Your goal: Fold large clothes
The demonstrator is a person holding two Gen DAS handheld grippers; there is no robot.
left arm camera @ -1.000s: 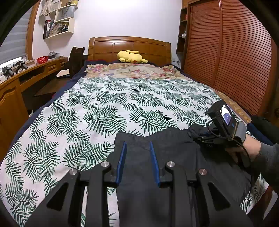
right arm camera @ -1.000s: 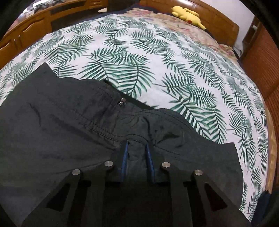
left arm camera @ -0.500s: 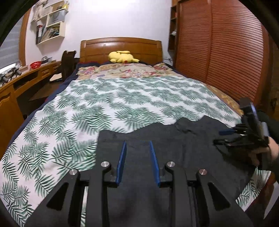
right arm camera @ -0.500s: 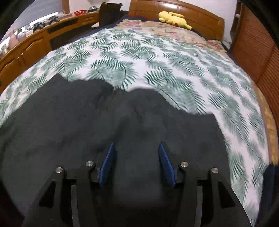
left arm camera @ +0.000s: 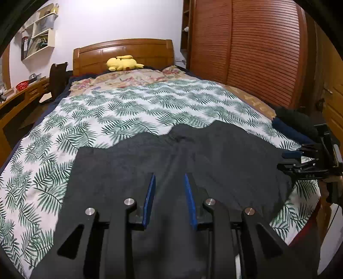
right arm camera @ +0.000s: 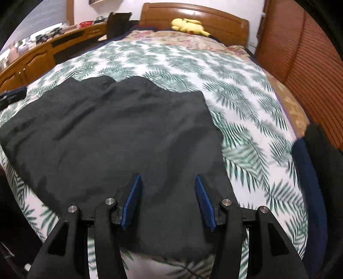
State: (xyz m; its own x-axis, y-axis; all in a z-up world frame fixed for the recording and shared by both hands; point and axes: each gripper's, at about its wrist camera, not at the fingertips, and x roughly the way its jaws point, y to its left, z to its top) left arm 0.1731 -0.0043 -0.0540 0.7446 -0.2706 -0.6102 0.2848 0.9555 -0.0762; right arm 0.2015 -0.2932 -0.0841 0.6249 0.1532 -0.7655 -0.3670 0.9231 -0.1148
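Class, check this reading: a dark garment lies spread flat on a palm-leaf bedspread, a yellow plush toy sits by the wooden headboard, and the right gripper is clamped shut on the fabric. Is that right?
Not quite. The right gripper is open: in the right wrist view its blue pads stand well apart above the dark garment, gripping nothing. The rest holds: palm-leaf bedspread, yellow plush toy, wooden headboard.

No readable text, label or brand on anything in view.
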